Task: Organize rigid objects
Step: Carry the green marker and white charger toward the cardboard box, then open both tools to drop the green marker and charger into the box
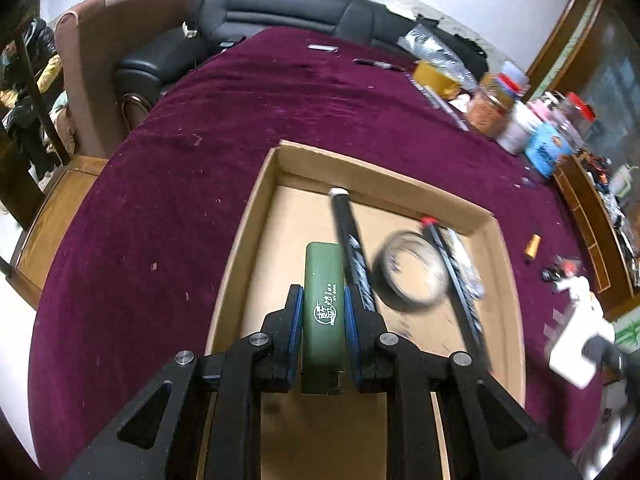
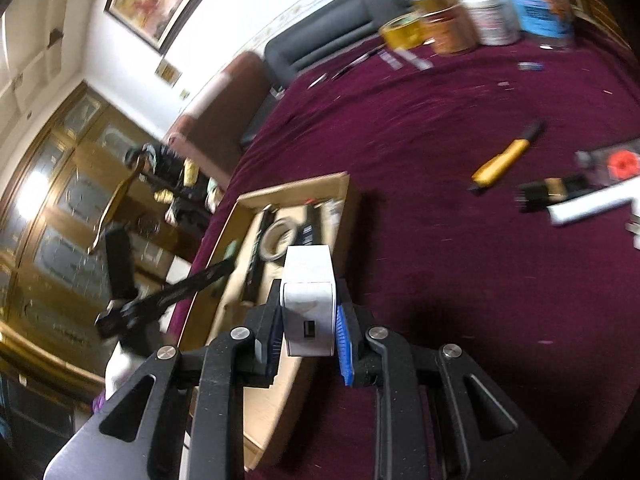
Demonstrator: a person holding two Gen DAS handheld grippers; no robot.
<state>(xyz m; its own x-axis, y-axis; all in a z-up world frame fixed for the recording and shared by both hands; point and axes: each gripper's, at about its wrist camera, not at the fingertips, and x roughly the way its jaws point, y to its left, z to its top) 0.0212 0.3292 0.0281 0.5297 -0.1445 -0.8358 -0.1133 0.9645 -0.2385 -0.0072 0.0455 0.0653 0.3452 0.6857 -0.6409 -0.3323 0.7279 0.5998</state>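
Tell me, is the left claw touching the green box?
Touching. The left wrist view shows the left claw with both blue pads pressed against the sides of the green box, no gap, above the cardboard tray.

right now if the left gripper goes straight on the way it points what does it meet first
Probably the cardboard tray floor or far wall: the left gripper, shut on the green case, points along open tray floor left of the black pen. Depth is unclear.

I see a dark green case [image 1: 323, 304] with white lettering, a white box [image 2: 308, 312], black tongs [image 1: 322, 312] with blue pads [image 1: 297, 320], a tan cardboard tray [image 1: 248, 240], and maroon cloth [image 1: 160, 200] on the desk.
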